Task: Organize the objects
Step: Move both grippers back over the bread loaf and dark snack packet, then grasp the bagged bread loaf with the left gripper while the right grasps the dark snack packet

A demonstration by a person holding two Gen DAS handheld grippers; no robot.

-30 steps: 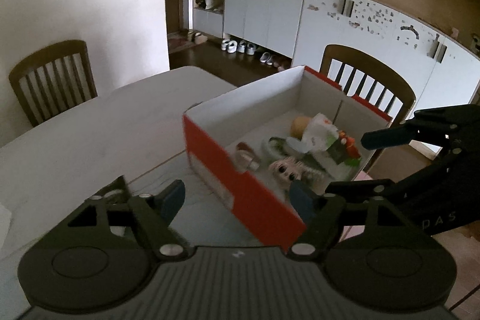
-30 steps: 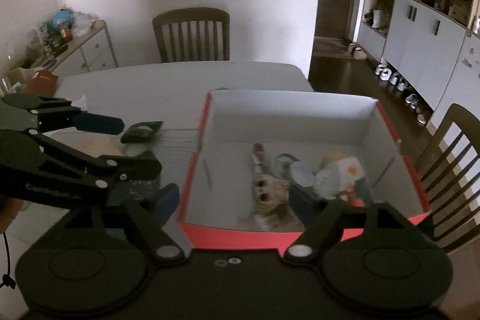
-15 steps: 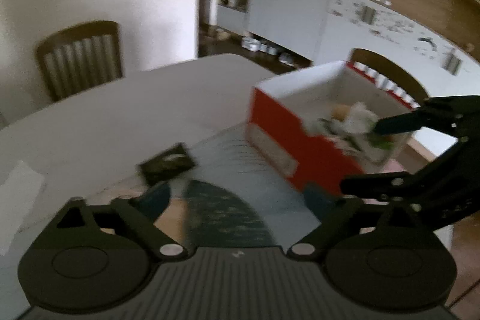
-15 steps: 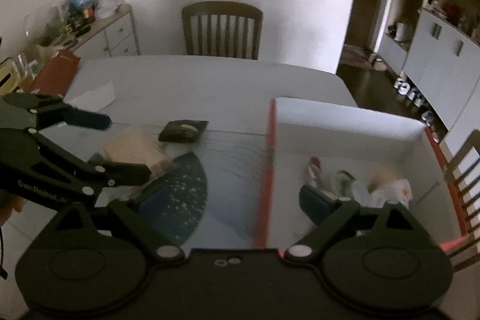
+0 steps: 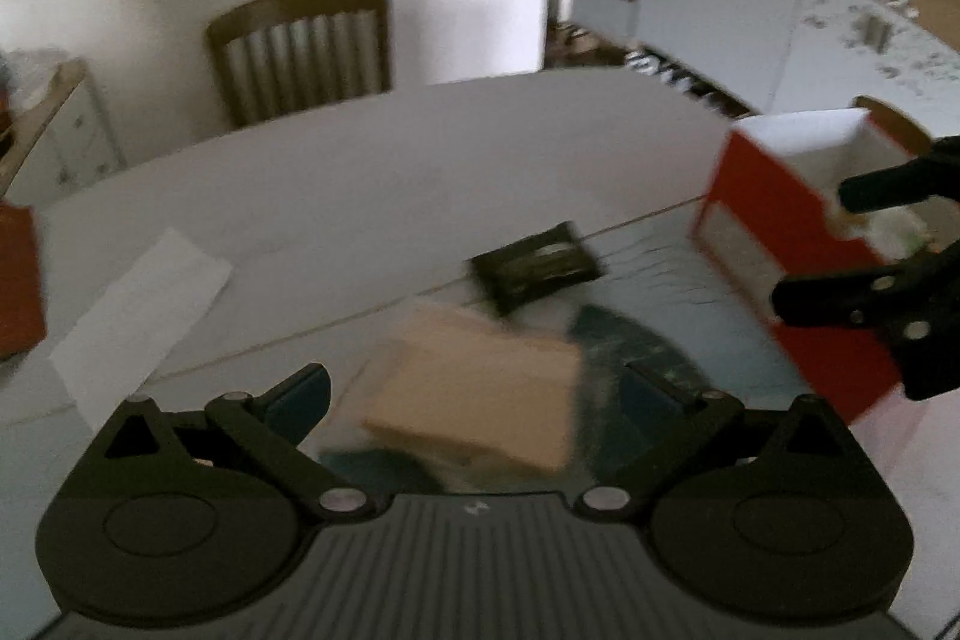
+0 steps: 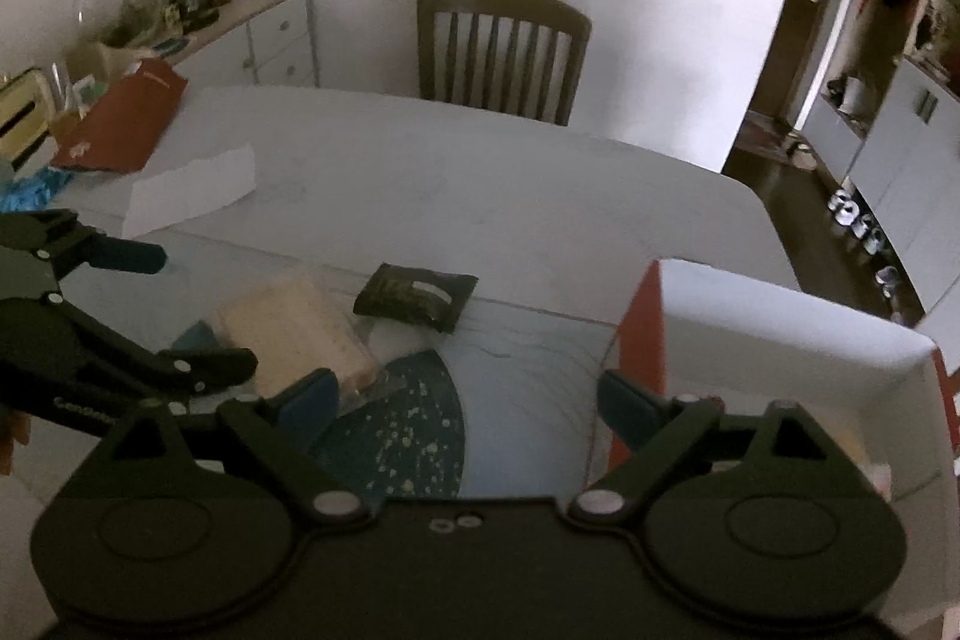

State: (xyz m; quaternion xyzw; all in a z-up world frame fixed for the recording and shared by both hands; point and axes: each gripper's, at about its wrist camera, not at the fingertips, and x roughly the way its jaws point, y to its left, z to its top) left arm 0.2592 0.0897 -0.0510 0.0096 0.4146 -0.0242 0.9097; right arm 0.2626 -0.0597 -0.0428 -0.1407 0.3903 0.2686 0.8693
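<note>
Between the left gripper (image 5: 477,394) fingers (spread), a tan packet (image 5: 480,394); right gripper (image 6: 465,400) likewise

- Table (image 6: 480,184): smooth, pale, matt top; nearer part lies under a glossy clear sheet.
- Box (image 6: 780,334): cardboard, matt white inside, red outside with a slight sheen.
- Dark packet (image 6: 415,296): glossy plastic film, crinkled.
- Tan block (image 6: 294,334): matt and porous-looking, in clear shiny wrap.
- Chair (image 6: 503,52): brown wood, low sheen.
- White sheet (image 6: 191,189): matt paper.
- Left gripper (image 5: 474,400) and right gripper (image 6: 468,400): matt black plastic, silvery metal pins, blue pads (image 6: 307,400).
</note>
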